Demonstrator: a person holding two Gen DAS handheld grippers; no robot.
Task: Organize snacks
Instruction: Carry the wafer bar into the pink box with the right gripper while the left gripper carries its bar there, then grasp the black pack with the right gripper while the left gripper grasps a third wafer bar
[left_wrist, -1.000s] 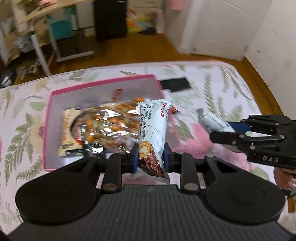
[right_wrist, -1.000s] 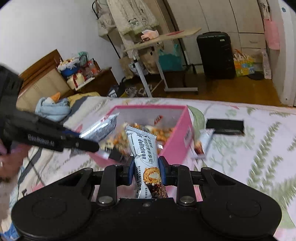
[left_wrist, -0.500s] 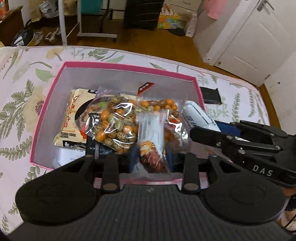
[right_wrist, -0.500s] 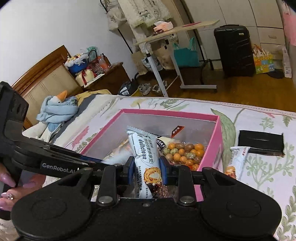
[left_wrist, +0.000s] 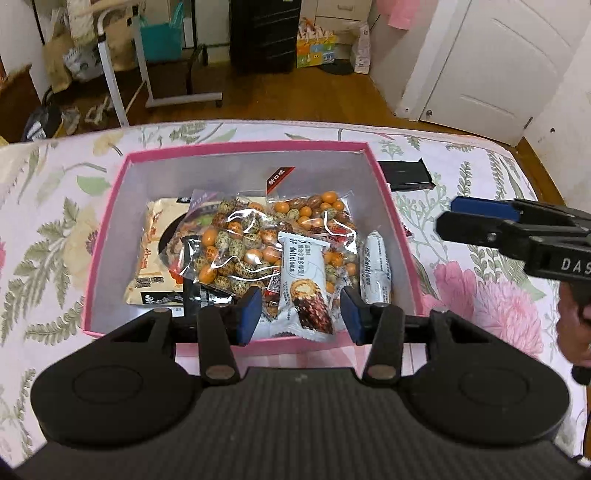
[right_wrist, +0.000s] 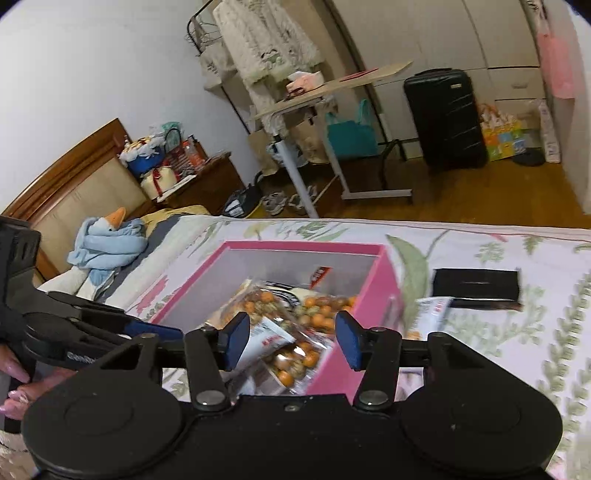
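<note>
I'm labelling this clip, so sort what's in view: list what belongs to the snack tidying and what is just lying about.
Part of the job:
- pink box
- white snack bar in the box
- second white snack bar by the box's right wall
- bags of coated peanuts
- noodle packet
- snack bar left on the bedspread

Just lying about:
- flat black case
- black suitcase
- goose plush
- rolling side table

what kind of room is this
Most likely a bedroom: the pink snack box sits on a floral bedspread, a wooden headboard stands behind it, and clothes hang on a rack near a black suitcase.
</note>
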